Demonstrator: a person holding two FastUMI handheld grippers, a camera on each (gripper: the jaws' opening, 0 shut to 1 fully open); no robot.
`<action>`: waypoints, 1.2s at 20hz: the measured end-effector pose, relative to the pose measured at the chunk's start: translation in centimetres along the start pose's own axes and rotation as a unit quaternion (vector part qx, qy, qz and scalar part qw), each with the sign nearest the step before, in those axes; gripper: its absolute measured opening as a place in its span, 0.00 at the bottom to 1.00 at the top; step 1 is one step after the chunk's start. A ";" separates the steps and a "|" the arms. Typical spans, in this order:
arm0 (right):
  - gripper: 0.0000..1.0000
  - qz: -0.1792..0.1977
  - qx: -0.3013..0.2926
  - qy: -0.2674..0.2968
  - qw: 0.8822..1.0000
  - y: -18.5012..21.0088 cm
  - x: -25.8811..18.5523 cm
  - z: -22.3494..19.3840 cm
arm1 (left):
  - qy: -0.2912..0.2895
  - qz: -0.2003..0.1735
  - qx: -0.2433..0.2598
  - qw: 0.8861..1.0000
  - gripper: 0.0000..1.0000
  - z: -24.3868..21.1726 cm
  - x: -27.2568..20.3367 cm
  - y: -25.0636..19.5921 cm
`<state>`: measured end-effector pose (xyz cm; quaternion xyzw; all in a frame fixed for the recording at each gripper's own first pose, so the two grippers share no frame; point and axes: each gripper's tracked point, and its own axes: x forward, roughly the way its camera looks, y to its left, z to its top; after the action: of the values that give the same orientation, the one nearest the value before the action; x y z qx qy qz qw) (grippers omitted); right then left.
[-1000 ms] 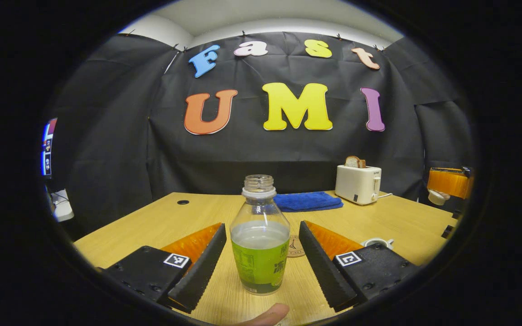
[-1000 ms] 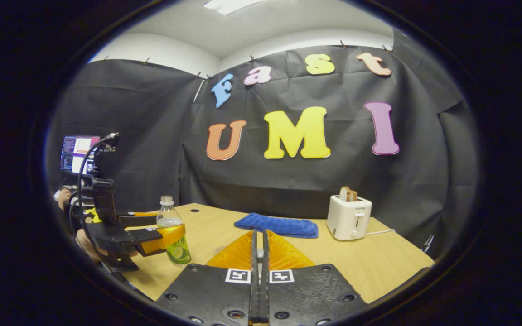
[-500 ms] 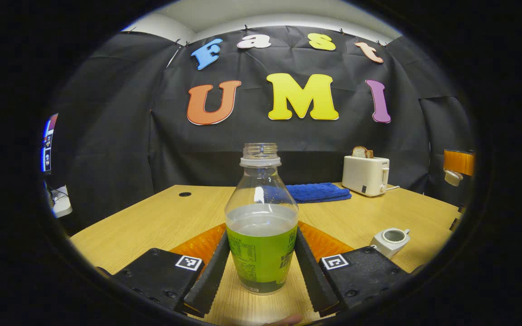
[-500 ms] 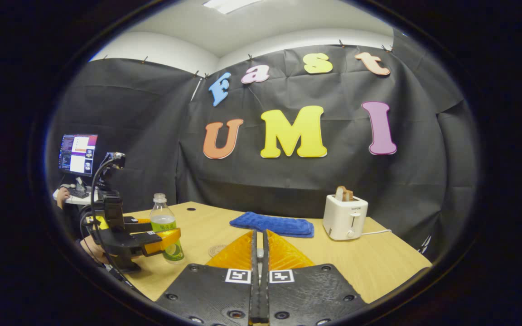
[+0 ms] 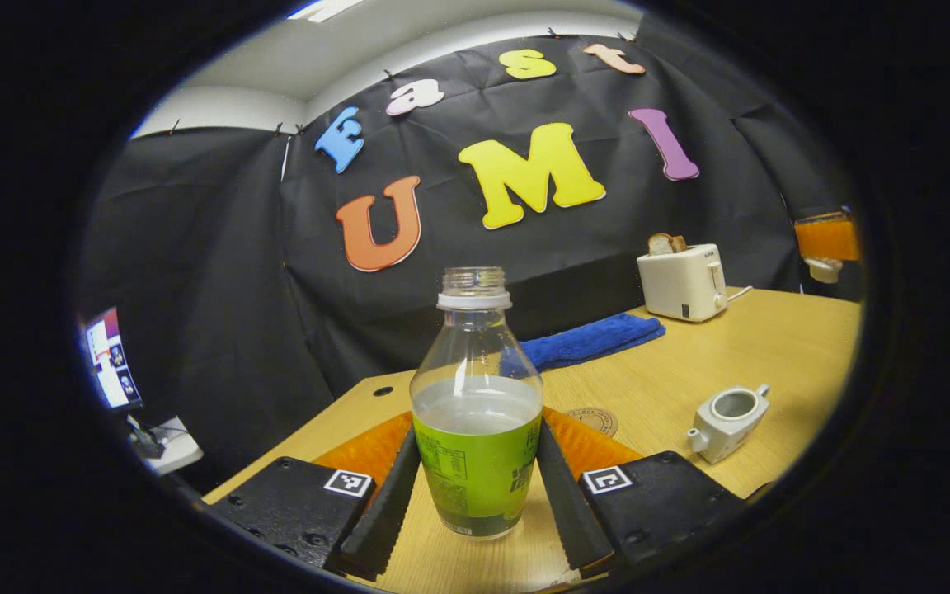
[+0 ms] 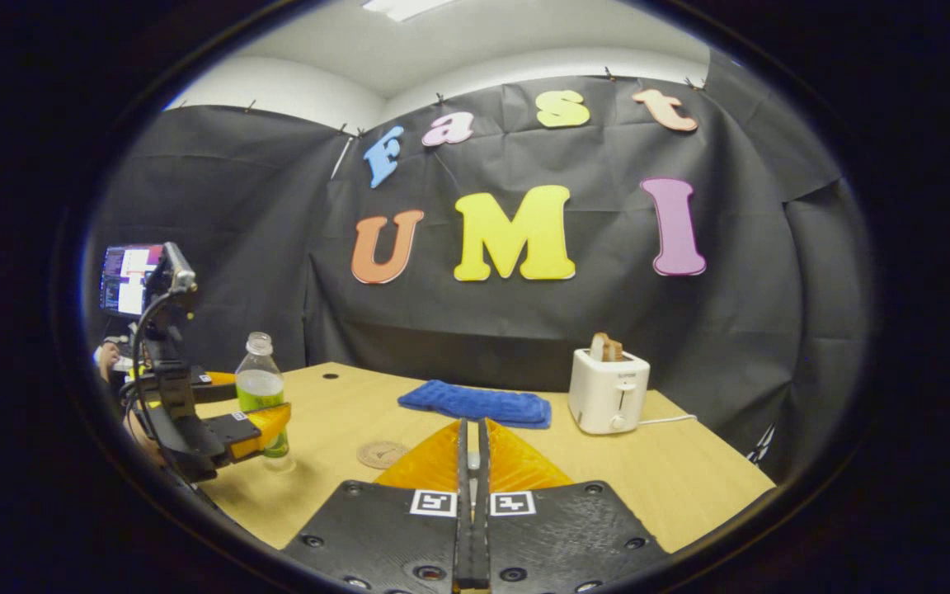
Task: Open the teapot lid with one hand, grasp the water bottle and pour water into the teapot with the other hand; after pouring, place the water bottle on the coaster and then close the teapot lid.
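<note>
A clear water bottle (image 5: 475, 412) with a green label, uncapped and about half full, sits between the fingers of my left gripper (image 5: 475, 450), which is shut on its labelled body. From the right gripper view the bottle (image 6: 261, 389) hangs just above the table's left edge, held by the left gripper (image 6: 254, 422). A white teapot (image 5: 726, 421) stands open, without its lid, on the table to the right. A round coaster (image 5: 592, 421) lies between bottle and teapot. My right gripper (image 6: 472, 450) is shut; in the left gripper view the right gripper (image 5: 826, 239) holds the white lid (image 5: 821, 269) high at the far right.
A white toaster (image 6: 607, 392) with bread in it and a folded blue cloth (image 6: 475, 404) stand at the back of the wooden table (image 6: 689, 470). The coaster (image 6: 382, 453) lies left of centre. A monitor (image 6: 133, 280) is beyond the table's left edge.
My left gripper went from open around the bottle to shut on it, then raised it off the table and swung left. The right gripper keeps the lid aloft.
</note>
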<state>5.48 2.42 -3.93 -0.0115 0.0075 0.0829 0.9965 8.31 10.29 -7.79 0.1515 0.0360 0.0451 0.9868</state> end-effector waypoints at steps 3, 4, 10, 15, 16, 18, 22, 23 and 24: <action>0.00 0.006 -0.013 0.013 1.000 -0.9 0.0 -0.3 | 0.026 0.023 0.074 0.997 0.77 -0.7 -0.4 -0.2; 0.00 0.003 -0.016 0.021 1.000 -1.6 0.1 -0.6 | 0.031 0.023 0.102 0.994 0.77 -0.7 -0.4 -0.6; 0.00 -0.021 0.005 0.033 0.999 -5.2 0.3 -0.7 | 0.066 0.009 0.259 0.963 0.77 -1.5 -0.5 -3.2; 0.00 -0.030 0.010 0.042 0.999 -6.8 0.1 -0.8 | 0.061 0.009 0.398 0.915 0.77 -0.9 -0.2 -4.4; 0.00 -0.031 0.008 0.044 0.999 -6.9 0.1 -1.0 | 0.064 0.007 0.417 0.907 0.77 -1.1 -0.2 -4.5; 0.00 -0.034 0.008 0.044 0.998 -7.4 0.0 -0.9 | 0.067 0.000 0.448 0.892 0.76 -1.3 -0.2 -4.8; 0.00 -0.034 0.021 0.040 0.998 -8.0 -0.2 -0.7 | 0.063 -0.006 0.522 0.851 0.76 -1.2 -0.7 -6.0; 0.00 -0.035 0.020 0.040 0.998 -8.0 -0.2 -0.6 | 0.066 -0.007 0.536 0.841 0.76 -1.1 -0.5 -5.8; 0.00 -0.037 0.018 0.040 0.998 -8.2 -0.3 -0.6 | 0.069 -0.009 0.551 0.832 0.76 -1.0 -0.3 -5.9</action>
<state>6.55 -5.74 -4.35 0.0027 0.0482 0.0453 0.9978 8.35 5.00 -10.53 0.6664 0.1238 0.0193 0.7350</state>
